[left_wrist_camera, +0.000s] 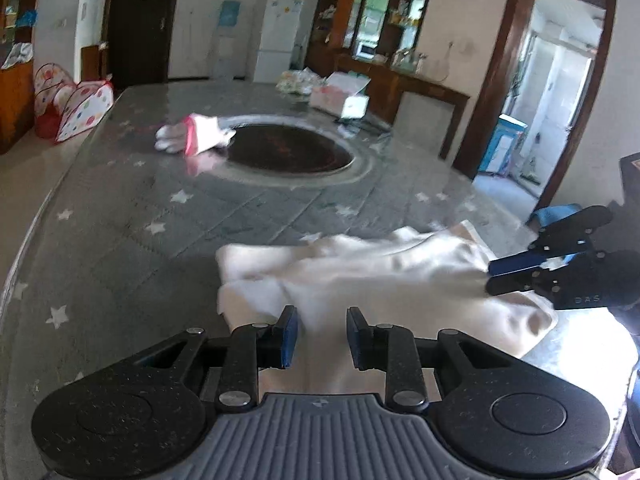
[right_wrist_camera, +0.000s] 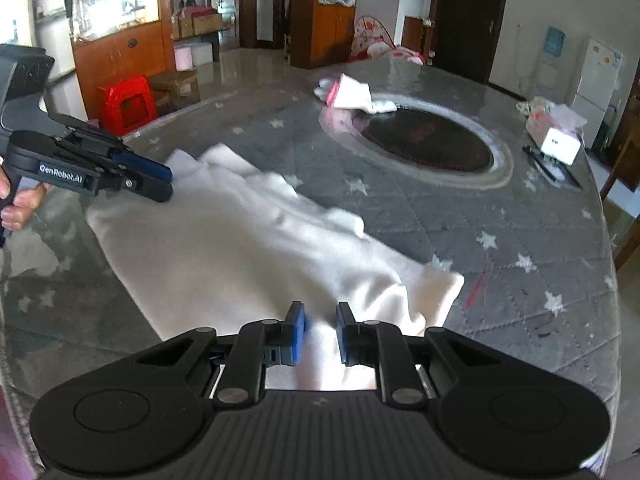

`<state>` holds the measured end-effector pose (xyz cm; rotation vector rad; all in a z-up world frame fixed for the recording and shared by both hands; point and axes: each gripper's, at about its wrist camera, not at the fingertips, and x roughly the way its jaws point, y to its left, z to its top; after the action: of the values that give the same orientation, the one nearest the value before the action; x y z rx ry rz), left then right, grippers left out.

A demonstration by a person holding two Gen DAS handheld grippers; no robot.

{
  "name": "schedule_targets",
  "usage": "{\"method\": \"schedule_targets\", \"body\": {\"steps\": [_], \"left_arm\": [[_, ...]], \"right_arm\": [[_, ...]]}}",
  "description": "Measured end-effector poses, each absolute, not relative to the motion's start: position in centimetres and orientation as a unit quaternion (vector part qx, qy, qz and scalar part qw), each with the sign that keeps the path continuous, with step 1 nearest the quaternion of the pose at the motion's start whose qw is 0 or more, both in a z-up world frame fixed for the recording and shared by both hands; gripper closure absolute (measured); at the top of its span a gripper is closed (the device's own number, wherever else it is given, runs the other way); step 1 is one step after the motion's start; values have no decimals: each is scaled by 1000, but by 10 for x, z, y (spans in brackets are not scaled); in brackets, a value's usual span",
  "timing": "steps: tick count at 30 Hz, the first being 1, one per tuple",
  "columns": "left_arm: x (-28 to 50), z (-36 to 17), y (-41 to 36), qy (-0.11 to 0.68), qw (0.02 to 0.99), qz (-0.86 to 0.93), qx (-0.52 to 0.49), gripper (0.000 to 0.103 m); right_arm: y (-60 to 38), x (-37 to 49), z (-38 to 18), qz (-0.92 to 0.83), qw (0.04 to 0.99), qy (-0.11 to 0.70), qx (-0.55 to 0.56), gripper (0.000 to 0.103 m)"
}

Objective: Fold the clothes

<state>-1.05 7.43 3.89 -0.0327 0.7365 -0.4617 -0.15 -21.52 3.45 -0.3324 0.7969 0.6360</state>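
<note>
Both grippers pinch the white garment on the star-patterned table.

Left gripper point(left_wrist_camera: 322, 338) has its blue pads point(left_wrist_camera: 290, 336) closed on a bunched edge of the white garment point(left_wrist_camera: 360, 268), and the right gripper point(right_wrist_camera: 320, 334) nips the opposite edge the same way. That cloth lies rumpled and partly doubled over on the near part of the grey table point(right_wrist_camera: 520, 220), well short of the dark round inset point(right_wrist_camera: 428, 142), beside which a white-and-pink folded garment point(right_wrist_camera: 352, 94) rests.
</note>
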Motion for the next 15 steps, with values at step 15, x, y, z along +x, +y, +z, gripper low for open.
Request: {"method": "schedule_targets", "body": {"steps": [15], "left_arm": [[11,39,71,358,906,-223,-28,73]], "right_arm": [[-217,31,33,282,870,382,-134,88]]}}
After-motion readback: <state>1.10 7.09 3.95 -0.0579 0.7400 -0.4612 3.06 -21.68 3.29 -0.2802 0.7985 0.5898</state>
